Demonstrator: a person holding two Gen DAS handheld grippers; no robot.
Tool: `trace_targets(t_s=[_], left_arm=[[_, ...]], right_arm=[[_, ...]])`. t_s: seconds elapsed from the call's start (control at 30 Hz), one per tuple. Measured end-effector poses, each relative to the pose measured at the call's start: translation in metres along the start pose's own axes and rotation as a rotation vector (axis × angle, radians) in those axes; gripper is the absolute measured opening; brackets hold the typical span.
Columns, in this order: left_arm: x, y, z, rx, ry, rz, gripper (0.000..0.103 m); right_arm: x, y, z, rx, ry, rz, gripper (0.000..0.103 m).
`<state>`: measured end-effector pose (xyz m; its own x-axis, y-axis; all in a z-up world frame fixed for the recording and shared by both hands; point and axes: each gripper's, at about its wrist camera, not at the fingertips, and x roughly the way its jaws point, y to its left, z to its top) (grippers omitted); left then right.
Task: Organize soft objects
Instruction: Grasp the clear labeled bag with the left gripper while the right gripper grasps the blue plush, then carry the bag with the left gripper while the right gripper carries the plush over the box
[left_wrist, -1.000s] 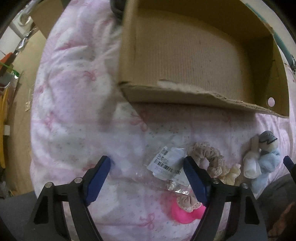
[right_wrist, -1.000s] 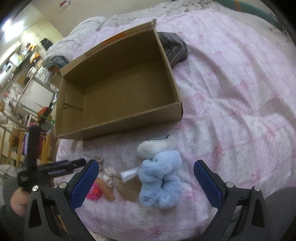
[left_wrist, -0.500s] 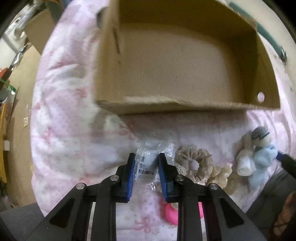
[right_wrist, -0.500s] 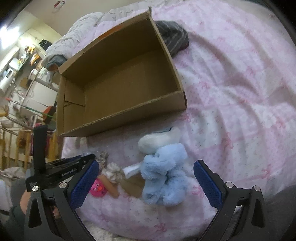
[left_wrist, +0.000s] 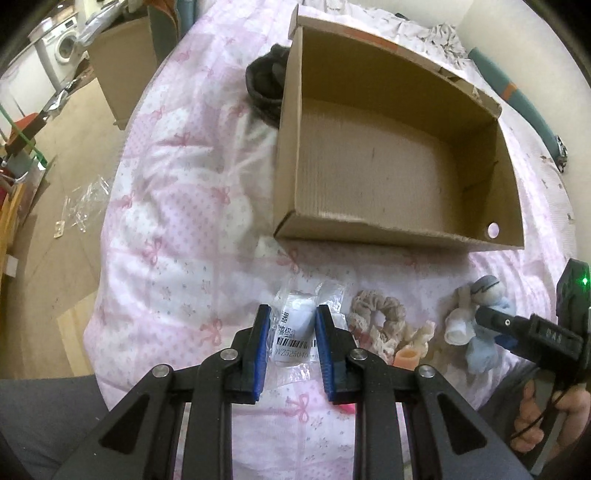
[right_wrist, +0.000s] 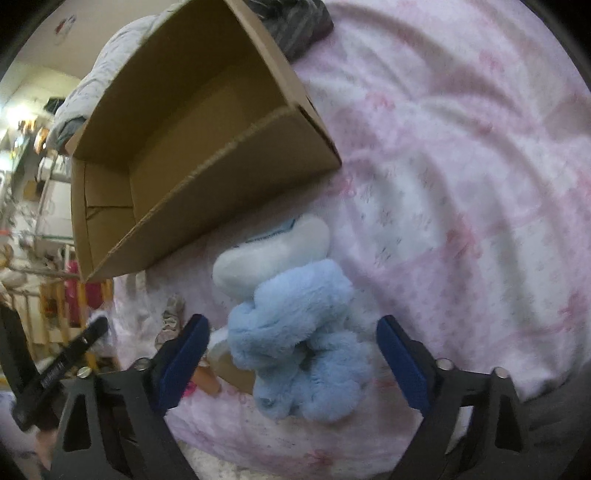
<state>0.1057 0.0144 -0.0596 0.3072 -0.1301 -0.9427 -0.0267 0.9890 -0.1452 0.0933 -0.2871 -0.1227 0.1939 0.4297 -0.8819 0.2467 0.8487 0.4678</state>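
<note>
My left gripper (left_wrist: 291, 314) is shut on a clear plastic packet (left_wrist: 293, 328) with a white soft item and a barcode label, held above the pink bedspread. An empty cardboard box (left_wrist: 391, 166) lies beyond it. A beige scrunchie (left_wrist: 380, 317) lies to the right of the packet. My right gripper (right_wrist: 291, 332) is open, its jaws on either side of a fluffy blue plush toy (right_wrist: 295, 332) with a white head; the toy also shows in the left wrist view (left_wrist: 480, 321). The box appears in the right wrist view (right_wrist: 192, 155) too.
A dark bundle of cloth (left_wrist: 266, 85) lies behind the box's left corner. The bed's left edge drops to a wooden floor (left_wrist: 55, 184) with plastic scraps. A pink toy (right_wrist: 190, 387) and small beige pieces (left_wrist: 410, 350) lie near the bed's front edge.
My left gripper closed on the packet and has lifted it and pulled back, so the box looks farther. My right gripper moved forward and down around the blue plush toy.
</note>
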Motion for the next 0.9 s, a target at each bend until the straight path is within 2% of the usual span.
trace_targets(t_s=[0.1, 0.13, 0.17, 0.3, 0.43, 0.57, 0.63, 0.77, 0.9], left_arm=[[0.004, 0.0, -0.001, 0.011, -0.01, 0.016, 0.022], [0.013, 0.008, 0.007, 0.011, -0.014, 0.019, 0.022], [0.011, 0.007, 0.006, 0.009, -0.021, 0.02, 0.022], [0.008, 0.004, 0.004, 0.011, -0.033, 0.016, 0.022], [0.007, 0.007, 0.003, 0.003, -0.039, 0.02, 0.022], [0.005, 0.009, 0.004, -0.001, -0.052, 0.026, 0.022], [0.003, 0.009, 0.004, -0.003, -0.059, 0.024, 0.022], [0.0, 0.008, 0.002, 0.001, -0.073, 0.033, 0.022], [-0.009, 0.004, -0.001, 0.009, -0.123, 0.043, 0.022]], right_arm=[[0.007, -0.007, 0.001, 0.056, 0.023, 0.03, 0.07], [0.007, -0.01, 0.001, 0.065, 0.025, 0.04, 0.054], [0.005, -0.01, 0.001, 0.064, 0.021, 0.042, 0.044], [-0.008, -0.005, -0.001, 0.017, -0.015, 0.058, 0.026], [-0.023, 0.006, -0.006, -0.041, -0.097, 0.019, 0.026], [-0.049, 0.024, -0.014, -0.137, -0.235, 0.01, 0.025], [-0.051, 0.038, -0.019, -0.208, -0.243, -0.032, 0.025], [-0.048, 0.063, -0.027, -0.309, -0.241, -0.062, 0.025], [-0.057, 0.083, -0.033, -0.405, -0.271, -0.123, 0.025]])
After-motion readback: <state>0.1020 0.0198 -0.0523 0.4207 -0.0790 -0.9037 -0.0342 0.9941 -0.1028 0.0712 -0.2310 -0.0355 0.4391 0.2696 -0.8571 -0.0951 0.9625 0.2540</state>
